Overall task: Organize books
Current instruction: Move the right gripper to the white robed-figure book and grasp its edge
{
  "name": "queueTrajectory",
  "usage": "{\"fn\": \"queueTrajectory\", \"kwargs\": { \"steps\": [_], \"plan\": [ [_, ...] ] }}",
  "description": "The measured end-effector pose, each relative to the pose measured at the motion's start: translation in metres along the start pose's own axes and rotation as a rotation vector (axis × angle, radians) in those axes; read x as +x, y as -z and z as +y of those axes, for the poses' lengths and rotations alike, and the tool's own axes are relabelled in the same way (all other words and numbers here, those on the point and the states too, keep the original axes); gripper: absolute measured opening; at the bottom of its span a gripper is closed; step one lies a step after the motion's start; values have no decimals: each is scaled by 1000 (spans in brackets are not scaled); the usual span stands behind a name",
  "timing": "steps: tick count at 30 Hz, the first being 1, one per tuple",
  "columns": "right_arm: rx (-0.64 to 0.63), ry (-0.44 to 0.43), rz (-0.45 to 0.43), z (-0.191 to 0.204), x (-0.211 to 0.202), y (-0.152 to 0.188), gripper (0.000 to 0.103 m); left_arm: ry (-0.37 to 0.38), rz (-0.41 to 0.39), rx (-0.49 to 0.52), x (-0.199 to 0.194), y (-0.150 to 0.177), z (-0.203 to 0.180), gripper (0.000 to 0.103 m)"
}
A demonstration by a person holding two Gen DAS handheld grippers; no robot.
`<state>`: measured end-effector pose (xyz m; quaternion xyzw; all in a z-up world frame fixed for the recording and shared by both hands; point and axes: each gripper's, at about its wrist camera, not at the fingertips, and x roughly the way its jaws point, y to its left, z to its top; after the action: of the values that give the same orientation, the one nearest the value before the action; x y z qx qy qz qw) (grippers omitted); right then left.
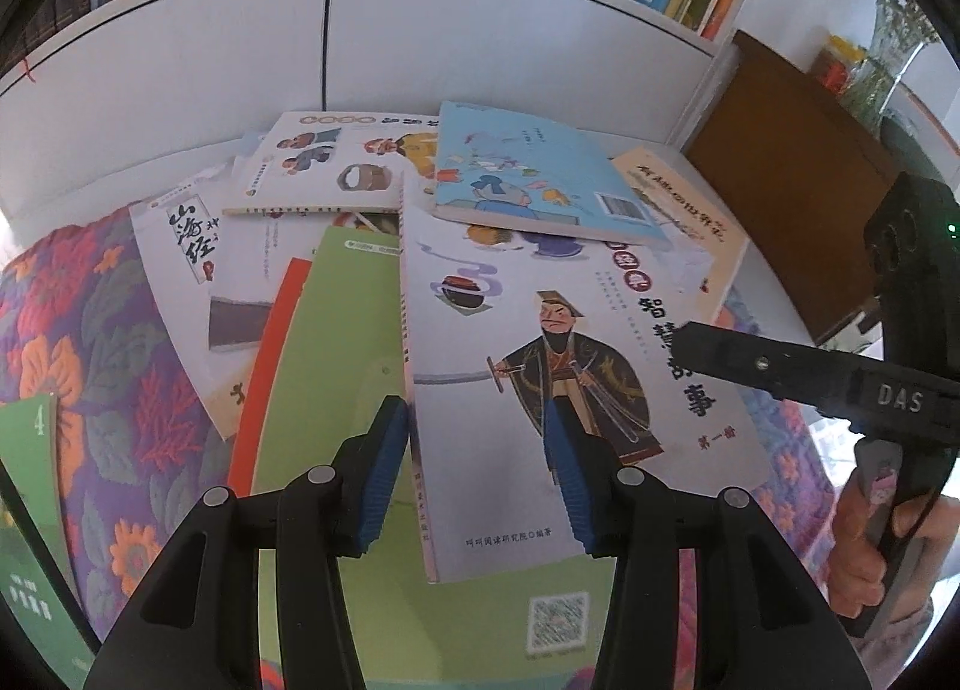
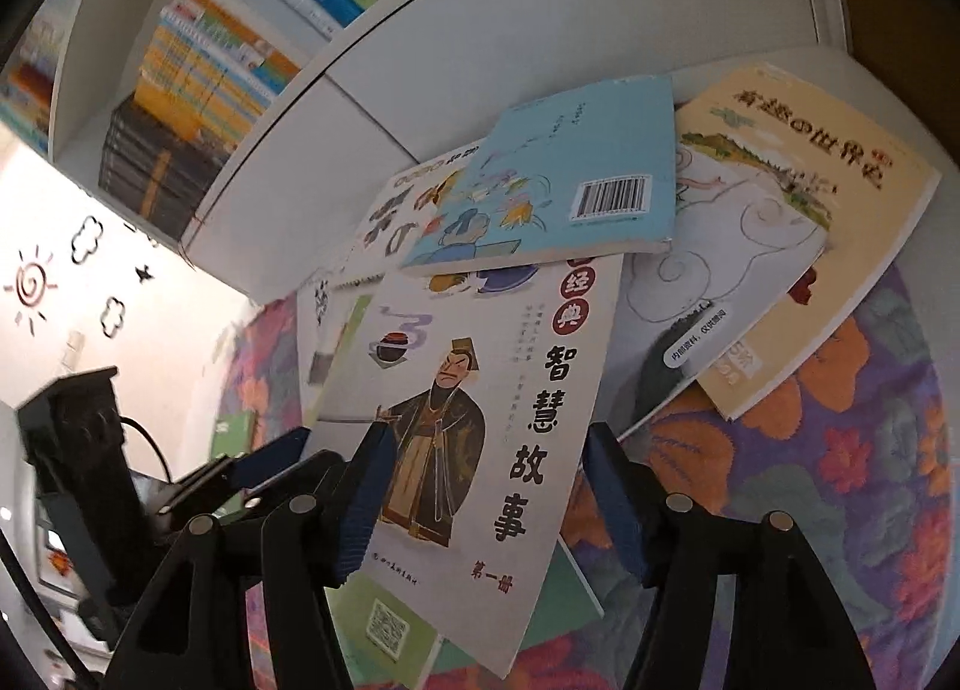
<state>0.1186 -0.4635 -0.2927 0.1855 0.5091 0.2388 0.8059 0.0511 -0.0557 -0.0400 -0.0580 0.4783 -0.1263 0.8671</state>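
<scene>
Seven loose books lie in an overlapping heap on a floral quilt (image 1: 102,342) below a white bookcase (image 1: 480,42). On top lies the white book (image 1: 576,390) with a robed figure, its far end under a blue book (image 1: 528,174); a green book (image 1: 336,330) lies beneath it. The left hand-held gripper (image 1: 477,468) straddles the white book's left edge, blue pads apart, gripping nothing. The right hand-held gripper (image 2: 480,504) stands released, pads wide either side of the white book's near end. Bare quilt shows right of the heap
</scene>
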Motion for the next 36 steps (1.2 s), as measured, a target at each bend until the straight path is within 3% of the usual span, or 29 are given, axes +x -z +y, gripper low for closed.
{"fn": "queueTrajectory", "kwargs": {
  "steps": [4,9,14,17,19,23,25,27,28,29,31,33,36],
  "plan": [
    [6,-9,-24,5,-9,1,64,20,-18,-2,-16,3,-3,44],
    [-73,0,-13,11,-23,5,63,81,-28,36,-32,8,2,44],
    [2,-40,-34,-17,-28,4,63,59,28,-91,-7,5,32,44],
    [42,-2,-2,-33,-16,3,63,49,70,-147,18,5,43,44],
    [67,1,24,-40,-4,4,63,53,44,-141,21,4,42,44],
    [89,-38,82,-43,23,4,63,125,67,-107,28,7,25,46],
    [90,-74,109,-39,36,4,66,72,63,-54,29,8,11,47],
    [62,-19,104,-32,38,4,63,61,62,-52,29,9,8,47],
    [58,-12,100,-32,37,4,61,91,57,-92,29,9,13,47],
    [59,0,90,-33,33,4,52,114,54,-117,27,10,18,46],
    [88,4,68,-41,28,4,37,167,56,-181,27,11,30,35],
    [114,-19,33,-48,18,2,27,207,66,-213,27,11,37,34],
    [88,-98,-23,-41,-3,0,27,210,61,-210,21,11,37,34]
  ]
}}
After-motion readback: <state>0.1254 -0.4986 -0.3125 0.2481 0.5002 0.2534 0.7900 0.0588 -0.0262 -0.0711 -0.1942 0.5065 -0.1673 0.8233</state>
